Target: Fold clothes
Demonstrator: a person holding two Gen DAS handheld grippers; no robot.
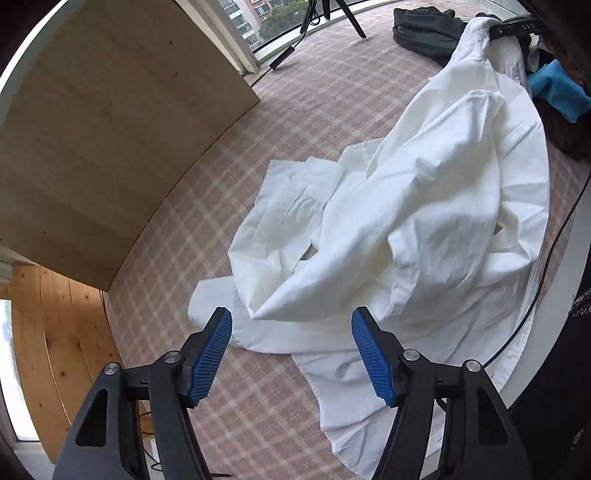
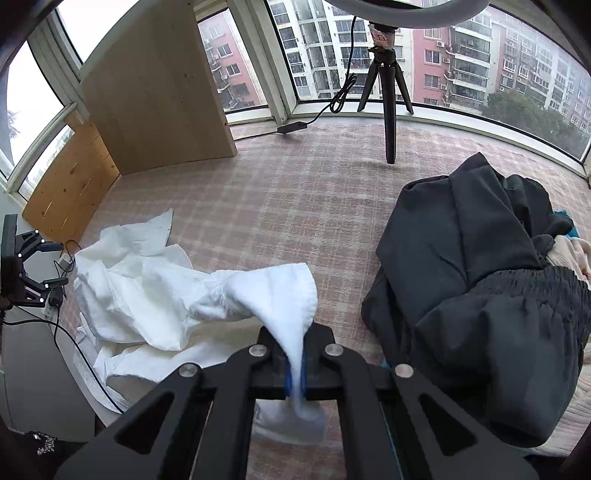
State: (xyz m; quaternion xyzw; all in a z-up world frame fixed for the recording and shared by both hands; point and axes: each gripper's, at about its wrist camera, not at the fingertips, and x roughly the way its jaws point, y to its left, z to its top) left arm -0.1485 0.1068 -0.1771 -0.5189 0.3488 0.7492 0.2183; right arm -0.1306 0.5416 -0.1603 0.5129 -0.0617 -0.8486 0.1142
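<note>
A crumpled white shirt point(image 1: 406, 221) lies spread over the pink checked cover point(image 1: 314, 103). My left gripper point(image 1: 291, 350) hovers open just above its near hem, blue pads point(image 1: 210, 362) apart with nothing between them. In the left wrist view my right gripper point(image 1: 513, 27) lifts the shirt's far end at the top right. In the right wrist view my right gripper point(image 2: 295, 373) is shut on a bunched edge of the white shirt point(image 2: 155, 291), which trails away to the left. The left gripper point(image 2: 33, 266) shows at that view's left edge.
A pile of dark clothes point(image 2: 480, 295) lies to the right, with a blue garment point(image 1: 557, 92) behind it. A light wooden board point(image 1: 103, 129) stands at the left. A black tripod point(image 2: 388, 92) and its cable point(image 2: 332, 99) stand by the windows. A black cable point(image 1: 546, 266) runs along the bed edge.
</note>
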